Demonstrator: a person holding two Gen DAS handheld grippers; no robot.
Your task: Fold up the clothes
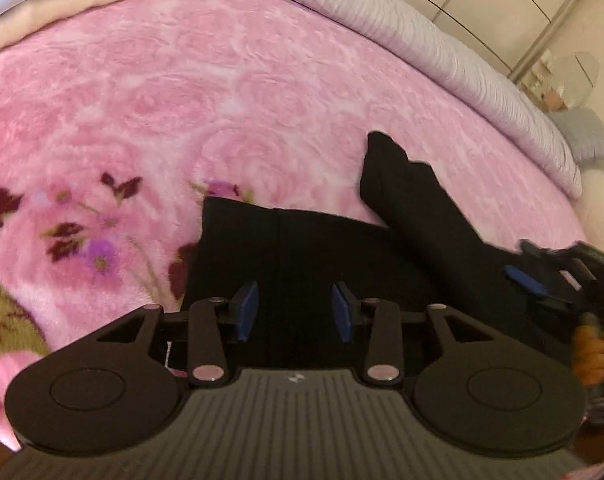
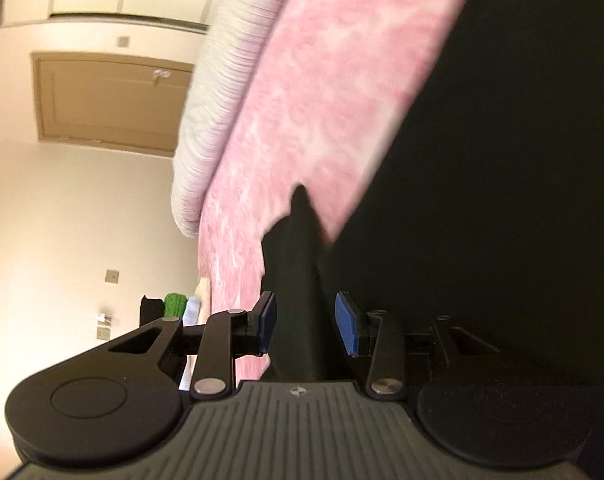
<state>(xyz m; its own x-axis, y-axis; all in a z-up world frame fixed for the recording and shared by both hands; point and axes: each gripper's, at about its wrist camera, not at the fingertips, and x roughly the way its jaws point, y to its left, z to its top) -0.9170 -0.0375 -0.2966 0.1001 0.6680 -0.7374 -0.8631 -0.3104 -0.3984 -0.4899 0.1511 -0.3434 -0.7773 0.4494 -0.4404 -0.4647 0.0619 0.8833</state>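
Black garment (image 1: 302,248) part-folded near bed's (image 1: 230,92) front edge, one flap still askew. Folded stack (image 1: 50,0) at far corner. Left gripper (image 1: 295,308) and right gripper (image 2: 307,322): jaws half-open above cloth, gripping nothing.

Warm, yellowish indoor light, kinda dim overall. The pink blanket (image 1: 230,92) bows hard toward the fisheye edges, and past it the right-wrist view smears with motion blur. The black garment (image 2: 502,200) shows zero detail.
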